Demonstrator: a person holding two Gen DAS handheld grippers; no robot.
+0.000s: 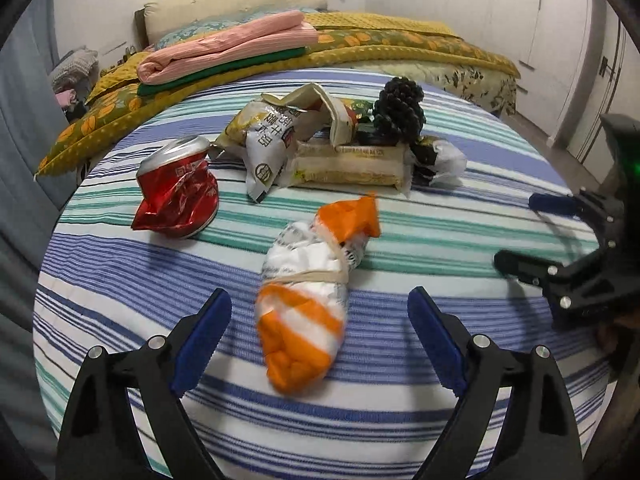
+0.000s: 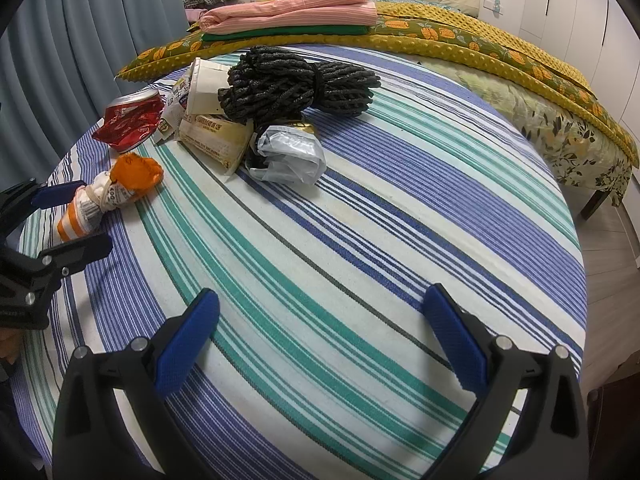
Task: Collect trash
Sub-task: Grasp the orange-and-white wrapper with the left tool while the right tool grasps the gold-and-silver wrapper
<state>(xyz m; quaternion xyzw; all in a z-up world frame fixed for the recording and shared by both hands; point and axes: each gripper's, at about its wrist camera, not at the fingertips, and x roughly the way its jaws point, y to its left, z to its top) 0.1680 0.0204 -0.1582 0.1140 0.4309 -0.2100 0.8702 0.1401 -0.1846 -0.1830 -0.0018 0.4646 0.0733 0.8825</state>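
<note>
On a round table under a striped cloth (image 2: 360, 220) lies a heap of trash. It holds a crushed red can (image 1: 176, 192), a white snack bag (image 1: 264, 140), a flattened paper cup (image 2: 206, 88), a yellow cracker packet (image 1: 348, 164), a grey plastic bag (image 2: 288, 152) and a black rope bundle (image 2: 296, 84). Nearer, an orange and white wrapper (image 1: 304, 320) tied with a band lies on the cloth. My left gripper (image 1: 318, 300) stands open around it, with neither blue pad touching it. My right gripper (image 2: 320, 298) is open over bare cloth, holding nothing.
Behind the table stands a bed with a yellow patterned blanket (image 1: 400, 40) and folded pink and green cloth (image 1: 224, 48). Grey curtains (image 2: 80, 40) hang at the left. White wardrobe doors (image 1: 520, 20) line the right. The table edge drops to the floor at the right.
</note>
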